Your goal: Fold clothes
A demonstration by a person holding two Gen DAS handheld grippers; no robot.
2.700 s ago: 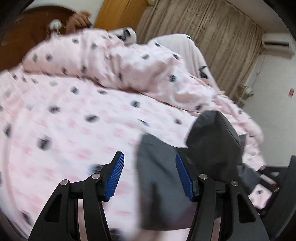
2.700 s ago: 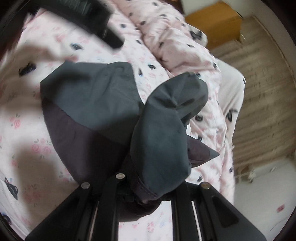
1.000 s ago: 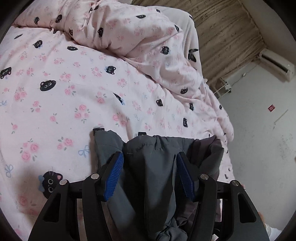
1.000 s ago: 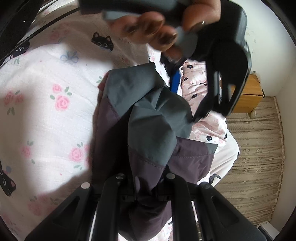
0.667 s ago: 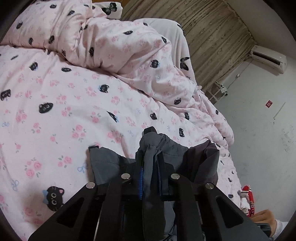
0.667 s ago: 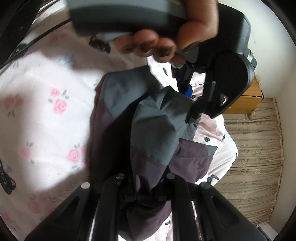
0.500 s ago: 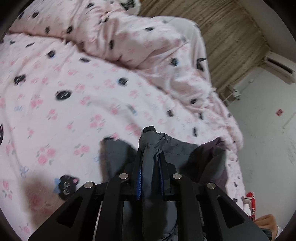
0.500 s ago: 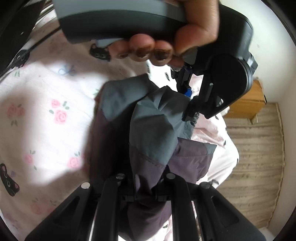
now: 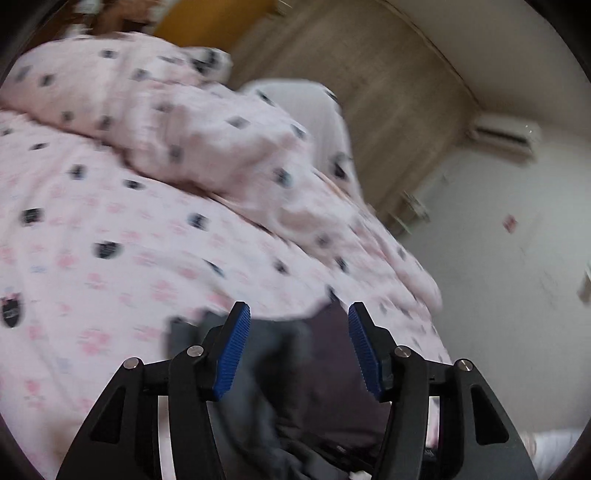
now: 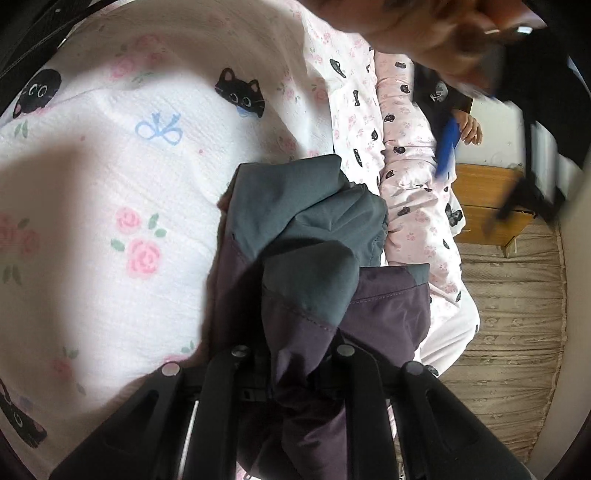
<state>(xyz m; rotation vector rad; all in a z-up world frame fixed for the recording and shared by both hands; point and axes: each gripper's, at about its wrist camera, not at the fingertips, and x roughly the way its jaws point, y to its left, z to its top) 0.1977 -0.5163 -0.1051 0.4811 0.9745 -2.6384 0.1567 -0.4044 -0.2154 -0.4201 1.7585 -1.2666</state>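
A grey and dark purple garment [image 10: 314,236] lies bunched on the pink cat-print bed sheet [image 10: 110,177]. My right gripper [image 10: 295,354] is shut on a purple fold of it, and the cloth hides the fingertips. In the blurred left wrist view the same garment [image 9: 291,369] lies below my left gripper [image 9: 295,343], whose blue-padded fingers [image 9: 231,350] stand wide apart with nothing between them. In the right wrist view, the left gripper's blue pad [image 10: 447,147] shows blurred at the upper right, held by a hand [image 10: 424,33].
A rumpled pink duvet [image 9: 192,136] is heaped at the far side of the bed. Beyond it are beige curtains [image 9: 388,110], a white wall with an air conditioner [image 9: 502,136] and a wooden cabinet [image 10: 487,206]. Another person's hand [image 10: 471,127] rests by the duvet.
My left gripper has let go of the grey fold, opened wide and swung up and away from the garment. The right gripper stays shut on the purple part.
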